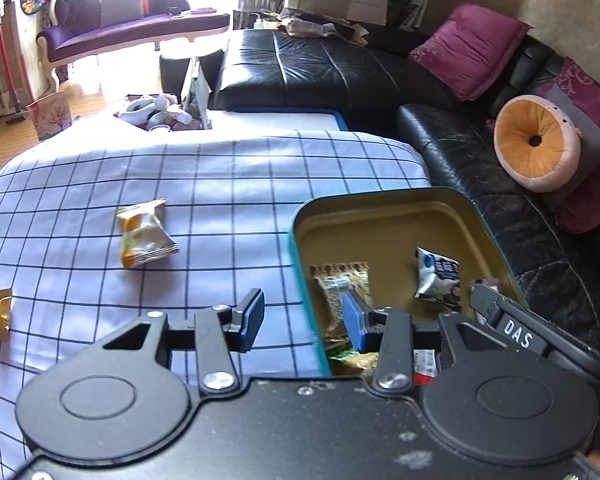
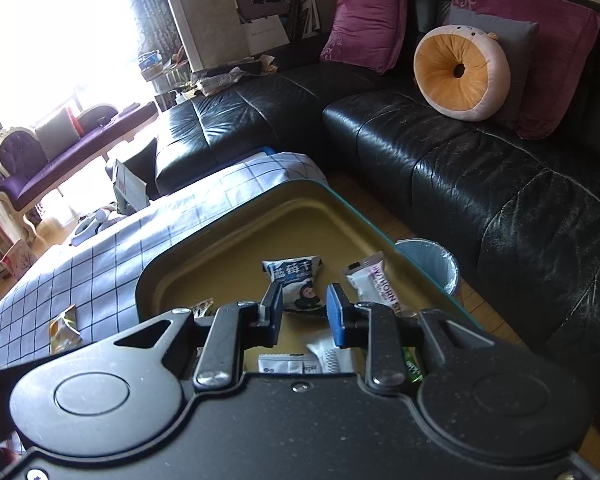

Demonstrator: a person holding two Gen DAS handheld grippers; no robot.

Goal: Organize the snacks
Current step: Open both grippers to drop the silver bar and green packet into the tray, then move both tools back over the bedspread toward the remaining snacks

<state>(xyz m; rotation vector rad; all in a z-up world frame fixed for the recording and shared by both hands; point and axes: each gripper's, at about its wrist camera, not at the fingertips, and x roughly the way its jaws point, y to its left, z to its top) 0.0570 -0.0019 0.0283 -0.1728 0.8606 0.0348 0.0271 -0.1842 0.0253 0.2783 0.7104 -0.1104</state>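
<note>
Nearest the left wrist camera, the left gripper [image 1: 306, 322] has its jaws apart with nothing between them; they straddle the teal rim of the tin [image 1: 384, 194], one finger over the checked cloth of the tabletop [image 1: 220, 168], the other inside the tin over a brown-patterned packet [image 1: 342, 280]. The right gripper [image 2: 302, 314] hangs over the same tin [image 2: 228, 216], jaws apart and empty, with a white-and-blue packet [image 2: 294, 284] lying just beyond the gap between its fingers. A pale purple-lettered packet [image 2: 370, 282] lies beside that one, and more wrappers sit at the tin's near edge, partly hidden by the gripper body. So several snacks are already in the tin, while at least two remain outside it on the cloth. The yellow-orange packet [image 1: 146, 232] lies ahead and to the left of the left gripper, well apart from the tin, its long axis running roughly away from the camera with a slight tilt. A small gold wrapper [image 1: 0, 312] sits at the far left edge of that view. Both loose snacks are on the left gripper's side, so that hand looks the better placed to fetch them; closing across the yellow-orange packet's narrow width would probably call for little wrist turn. Beyond the tabletop stand a black leather sofa [image 1: 340, 68] and a round orange cushion [image 1: 536, 148].
</note>
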